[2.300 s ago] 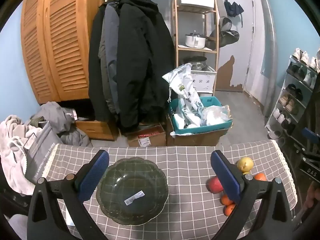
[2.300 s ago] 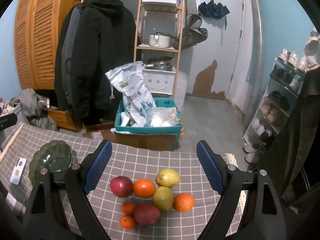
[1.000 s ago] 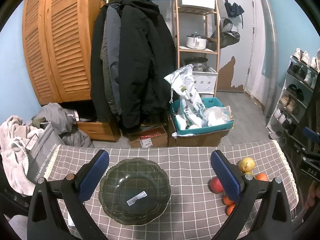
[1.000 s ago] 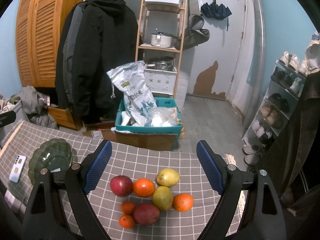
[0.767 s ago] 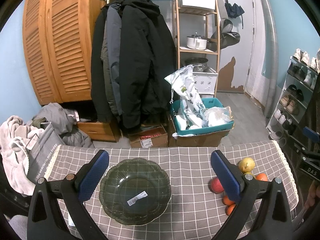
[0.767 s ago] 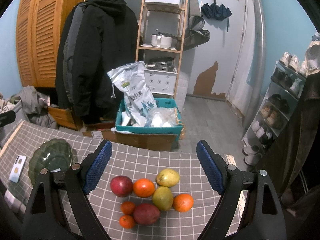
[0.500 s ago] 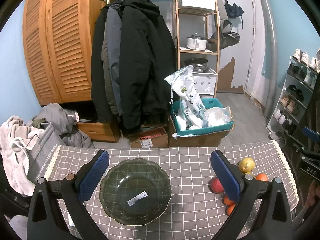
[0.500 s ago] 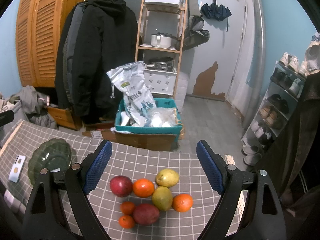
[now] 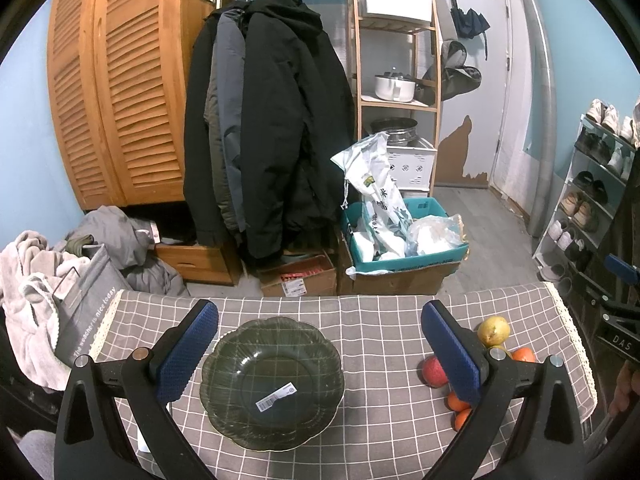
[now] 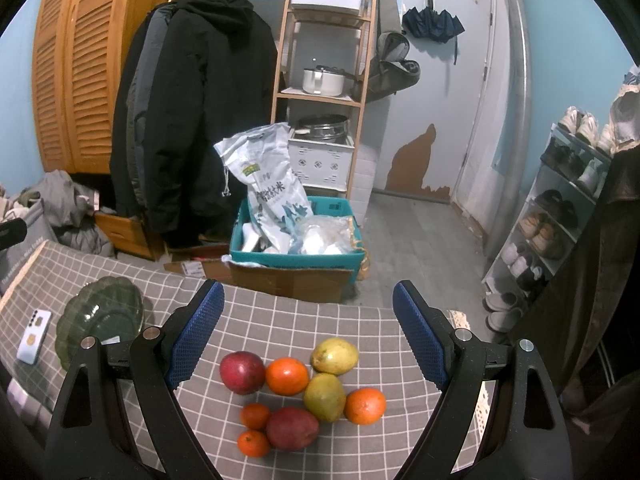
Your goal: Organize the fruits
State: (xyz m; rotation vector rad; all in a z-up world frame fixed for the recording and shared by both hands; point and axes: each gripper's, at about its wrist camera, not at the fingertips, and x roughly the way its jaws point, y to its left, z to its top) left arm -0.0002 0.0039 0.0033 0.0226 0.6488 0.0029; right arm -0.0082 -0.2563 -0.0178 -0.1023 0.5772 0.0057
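Green glass plate [image 9: 272, 380] beside fruits [image 10: 304, 388]

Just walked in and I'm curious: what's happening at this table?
Someone is about to sort fruit, but nothing has been picked up. The left tongs hang open over an empty green dish. The right tongs hang open above a cluster of fruit on the checked tablecloth.

Bare tablecloth [image 10: 280, 324] separates the bowl [image 10: 100, 316] from the clustered fruits [image 10: 300, 388], leaving open passage.
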